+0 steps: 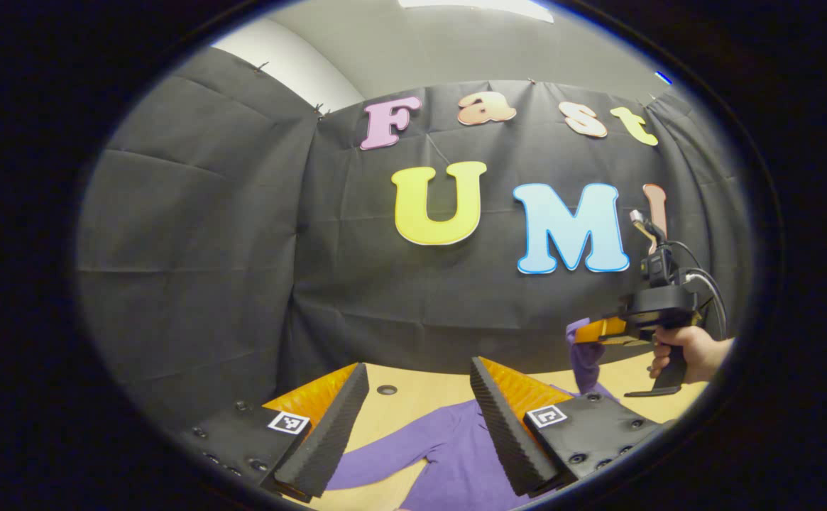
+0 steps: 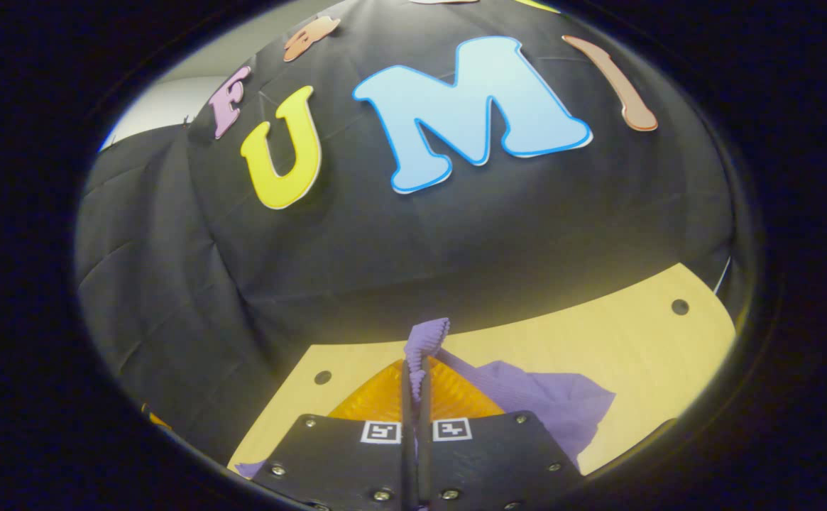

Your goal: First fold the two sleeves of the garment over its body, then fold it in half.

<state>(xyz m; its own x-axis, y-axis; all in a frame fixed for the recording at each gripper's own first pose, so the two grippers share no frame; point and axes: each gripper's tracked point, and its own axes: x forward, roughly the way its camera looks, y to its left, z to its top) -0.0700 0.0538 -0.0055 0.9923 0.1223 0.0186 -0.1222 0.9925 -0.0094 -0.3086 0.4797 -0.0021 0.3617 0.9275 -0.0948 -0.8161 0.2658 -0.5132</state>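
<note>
A purple long-sleeved garment lies on the wooden table, one sleeve stretching out toward the lower left. Above it my left gripper stands open, nothing between its fingers. To the far right a hand holds my right gripper above the table, with the other purple sleeve hanging from it. In the right gripper view my right gripper is shut on that sleeve's ribbed cuff, which sticks up past the fingertips while the cloth trails down to the right.
The black cloth wall rises just behind the table's far edge. Small round holes dot the tabletop near its back and right side. A cable loops from the right gripper's body.
</note>
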